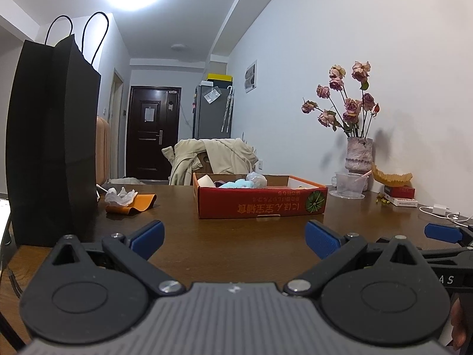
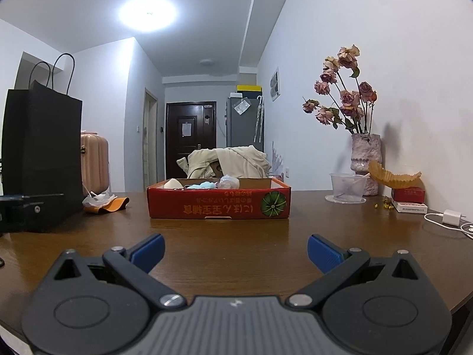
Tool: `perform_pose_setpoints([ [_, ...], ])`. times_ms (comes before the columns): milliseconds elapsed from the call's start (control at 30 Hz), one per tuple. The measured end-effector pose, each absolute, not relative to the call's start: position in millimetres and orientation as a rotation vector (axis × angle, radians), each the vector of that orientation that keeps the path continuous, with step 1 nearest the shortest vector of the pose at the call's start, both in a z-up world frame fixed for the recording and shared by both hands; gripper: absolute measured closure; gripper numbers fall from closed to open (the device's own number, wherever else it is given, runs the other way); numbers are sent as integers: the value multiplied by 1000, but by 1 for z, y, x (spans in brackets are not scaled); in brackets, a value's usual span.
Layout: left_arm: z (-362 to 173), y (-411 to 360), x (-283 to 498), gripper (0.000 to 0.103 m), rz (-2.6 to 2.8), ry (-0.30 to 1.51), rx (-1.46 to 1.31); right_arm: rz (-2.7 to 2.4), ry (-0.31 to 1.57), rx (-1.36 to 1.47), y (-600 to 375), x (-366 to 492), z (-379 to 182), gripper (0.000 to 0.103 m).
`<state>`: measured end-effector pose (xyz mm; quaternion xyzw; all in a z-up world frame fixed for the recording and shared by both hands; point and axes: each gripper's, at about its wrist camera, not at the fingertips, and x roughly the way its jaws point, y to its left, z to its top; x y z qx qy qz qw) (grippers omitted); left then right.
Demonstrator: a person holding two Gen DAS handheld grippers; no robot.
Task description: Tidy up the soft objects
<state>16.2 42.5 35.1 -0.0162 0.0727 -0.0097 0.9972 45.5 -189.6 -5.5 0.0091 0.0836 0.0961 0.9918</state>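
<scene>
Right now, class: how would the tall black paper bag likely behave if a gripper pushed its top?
The black paper bag stands tall and narrow, so it probably tips. Its thin walls likely buckle. Contents are hidden, so weight is unclear.

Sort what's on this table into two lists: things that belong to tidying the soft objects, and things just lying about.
Belongs to the job:
- red cardboard box, soft items already in it
- light blue soft item inside
- crumpled white tissue on the orange piece
- left gripper and right gripper, both open and empty

Lying about:
- black paper bag
- vase of dried roses
- clear plastic cup
- white charger
</scene>
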Motion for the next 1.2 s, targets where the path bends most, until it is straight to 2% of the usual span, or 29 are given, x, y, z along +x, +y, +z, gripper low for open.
perform_pose_setpoints([
  [1200,34,40,14,0,-34,126,-28,197,164,22,-191,45,-5,0],
])
